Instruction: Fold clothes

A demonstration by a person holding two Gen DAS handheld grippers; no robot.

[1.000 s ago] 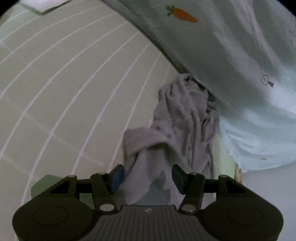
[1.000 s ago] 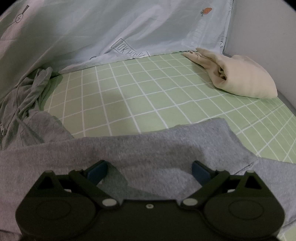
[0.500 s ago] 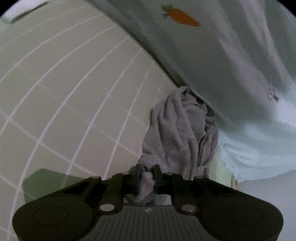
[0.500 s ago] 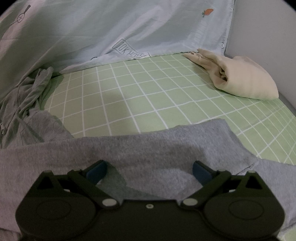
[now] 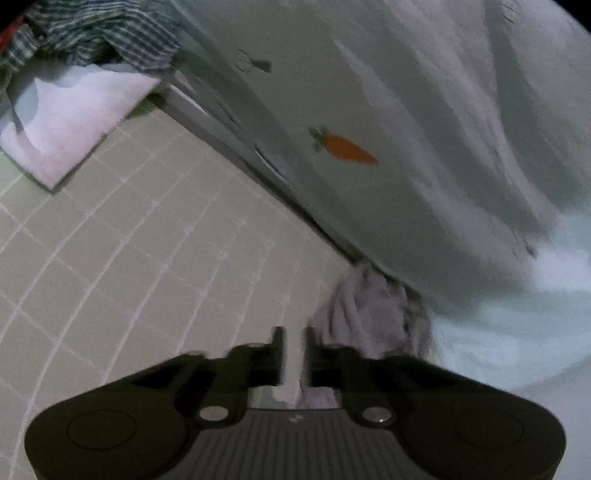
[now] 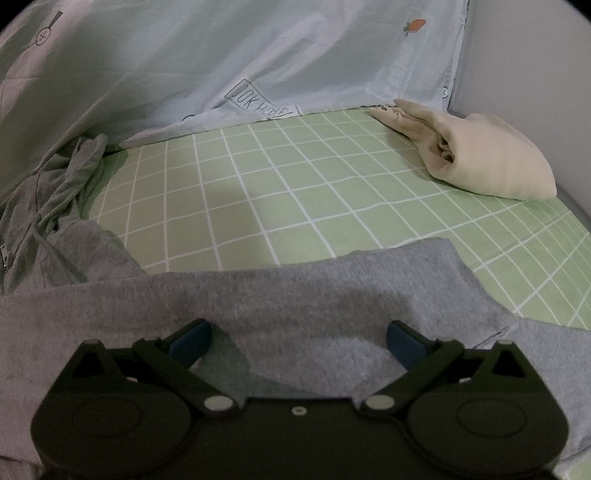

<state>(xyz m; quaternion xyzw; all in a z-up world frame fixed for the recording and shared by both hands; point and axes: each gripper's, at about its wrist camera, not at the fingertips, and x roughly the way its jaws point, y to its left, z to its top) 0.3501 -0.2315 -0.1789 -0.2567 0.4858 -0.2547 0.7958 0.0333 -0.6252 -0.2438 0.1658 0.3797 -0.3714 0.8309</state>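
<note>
1. Grey hoodie [image 6: 258, 306] lies spread across the near part of the bed's green checked sheet [image 6: 295, 192], its bunched hood and zip end [image 6: 48, 206] trailing off to the left against the pale printed duvet [image 6: 258, 55].

2. Your left gripper [image 5: 293, 354] has changed most: a second ago its jaws stood spread over the crumpled grey cloth, half a second ago they were pinched on a fold, and now they are easing apart again with a narrow gap. A strip of the grey cloth [image 5: 369, 314] sits by the right-hand finger; blur hides whether any is pinched.

3. Its view has also swung up, bringing the folded white cloth [image 5: 74, 122] and a striped garment [image 5: 103, 33] at the far edge into sight.

4. Your right gripper [image 6: 297, 341] has not shifted. Its jaws are spread wide, the hoodie's flat body beneath and between them, nothing pinched.

5. My reading: the hood end may be slipping free, so you would likely need to re-pinch it before drawing it flat.

6. A cream garment [image 6: 480, 158] lies well apart, in the far right corner.
</note>
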